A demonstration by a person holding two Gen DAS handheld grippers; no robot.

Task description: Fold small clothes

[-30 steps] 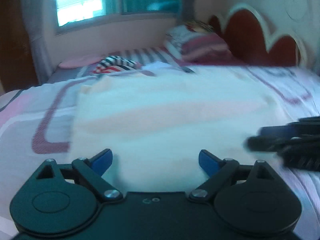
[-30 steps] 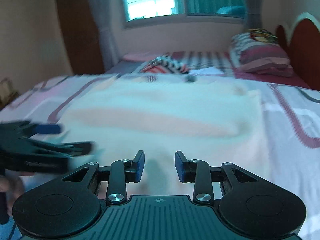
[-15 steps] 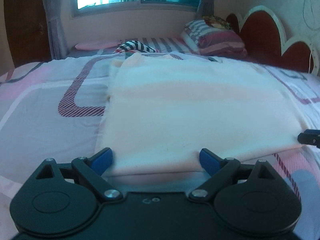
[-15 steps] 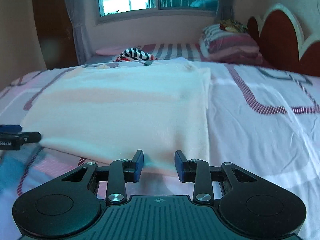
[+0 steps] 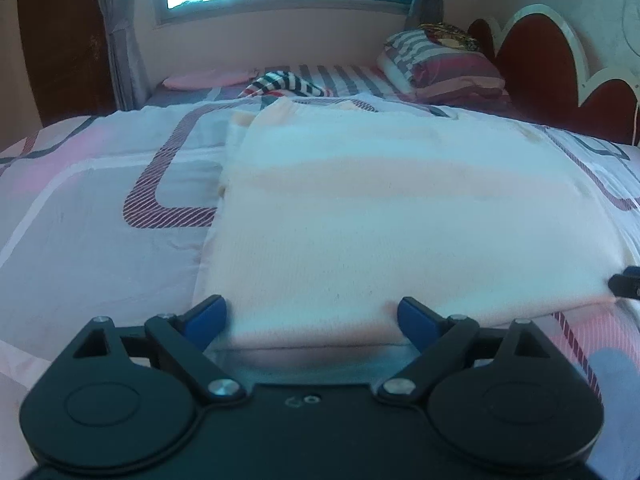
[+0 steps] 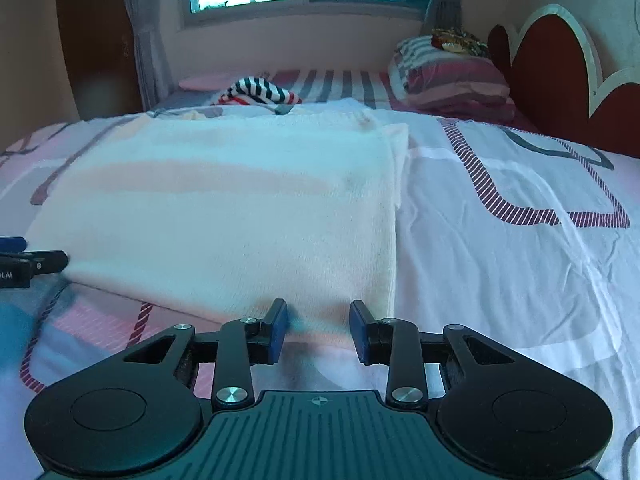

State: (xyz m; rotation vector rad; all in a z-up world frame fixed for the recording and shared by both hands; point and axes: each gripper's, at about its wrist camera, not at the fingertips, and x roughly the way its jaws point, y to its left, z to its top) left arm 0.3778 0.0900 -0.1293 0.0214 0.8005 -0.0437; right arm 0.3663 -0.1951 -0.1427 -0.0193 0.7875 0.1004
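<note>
Closing now, with your left gripper spread wide and your right gripper narrower, both empty at the near edge of the cream garment lying flat on the bed, you risk pinching the bedsheet along with it.

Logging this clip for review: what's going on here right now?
A person holds two grippers at the near edge of a cream garment lying flat on a bed. The left gripper has wide-open jaws at the near-left corner; the right gripper, jaws also open, sits at the near-right corner. Neither has closed on the cloth.
</note>
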